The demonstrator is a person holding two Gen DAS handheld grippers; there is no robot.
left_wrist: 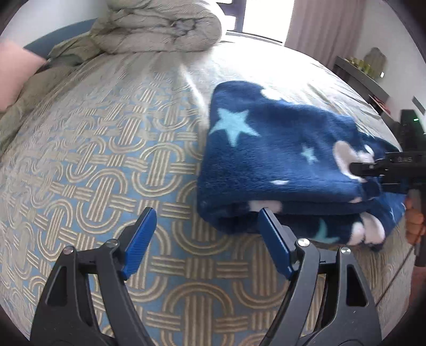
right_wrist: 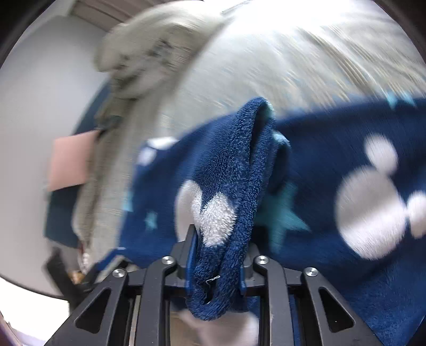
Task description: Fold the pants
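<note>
Two blue pads of my left gripper stand spread wide with nothing between them, just beside the near fold of the pants. My right gripper pinches a bunched fleece edge. Beyond, the folded pants lie on the bed, toward its right side, with a rolled duvet at the far edge.

A home bedroom: a bed with a patterned blue-and-tan cover, a rolled grey duvet at its head, a pink pillow (half out of view), and curtains beside a bright window.
</note>
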